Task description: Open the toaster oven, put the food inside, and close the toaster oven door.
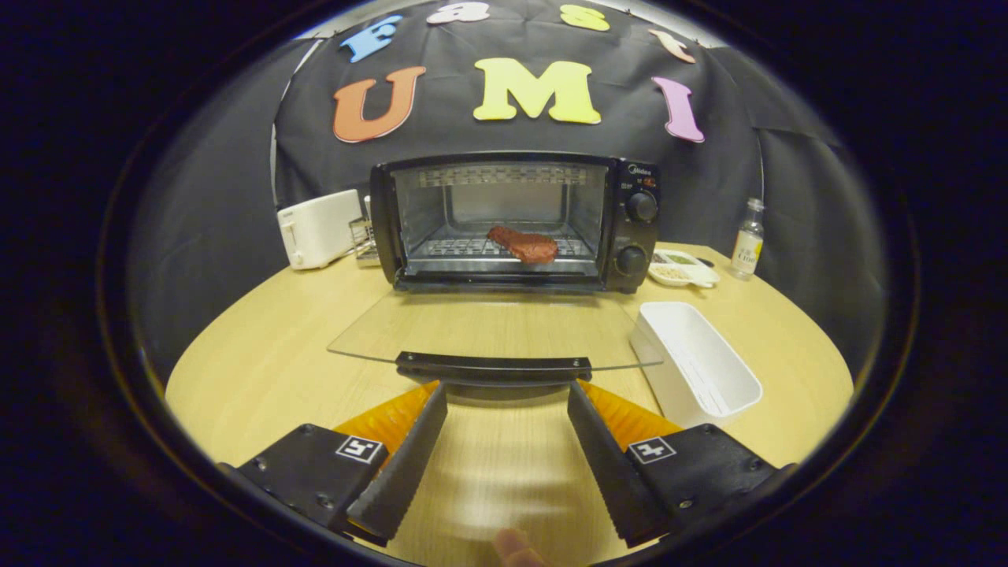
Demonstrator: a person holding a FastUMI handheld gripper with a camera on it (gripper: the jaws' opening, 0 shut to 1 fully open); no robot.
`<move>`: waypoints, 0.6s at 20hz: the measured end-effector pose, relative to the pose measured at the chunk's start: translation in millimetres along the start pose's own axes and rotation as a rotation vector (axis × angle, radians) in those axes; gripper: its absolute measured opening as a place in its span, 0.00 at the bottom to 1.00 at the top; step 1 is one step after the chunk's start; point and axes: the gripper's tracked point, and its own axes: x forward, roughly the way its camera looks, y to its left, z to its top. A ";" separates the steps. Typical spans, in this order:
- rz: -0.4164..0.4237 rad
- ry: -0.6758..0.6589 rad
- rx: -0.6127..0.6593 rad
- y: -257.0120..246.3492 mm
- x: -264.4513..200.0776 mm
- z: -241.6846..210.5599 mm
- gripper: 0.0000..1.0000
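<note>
The gripper (pixel 506 390) has two long, wedge-shaped fingers (pixel 402 465) with ribbed, saw-toothed inner faces, set well apart with a wide gap between them. Behind each finger sits a translucent orange ridged panel. Outward of the panels are two flat black mounting blocks with small screws at their corners. Each block carries a white square tag printed with a black blocky marker pattern.

A round, pale wood-grain table (pixel 260 370) stood before a draped black cloth wall (pixel 220 197) — dimly lit at the sides, brighter over the tabletop — with a strip of lighter wall (pixel 669 16) above the cloth.
</note>
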 end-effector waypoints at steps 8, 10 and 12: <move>-0.011 0.076 -0.007 6.1 11.5 -3.8 0.99; -0.013 0.075 0.008 6.7 12.0 -0.4 0.98; -0.017 0.070 0.017 9.0 13.4 0.4 0.98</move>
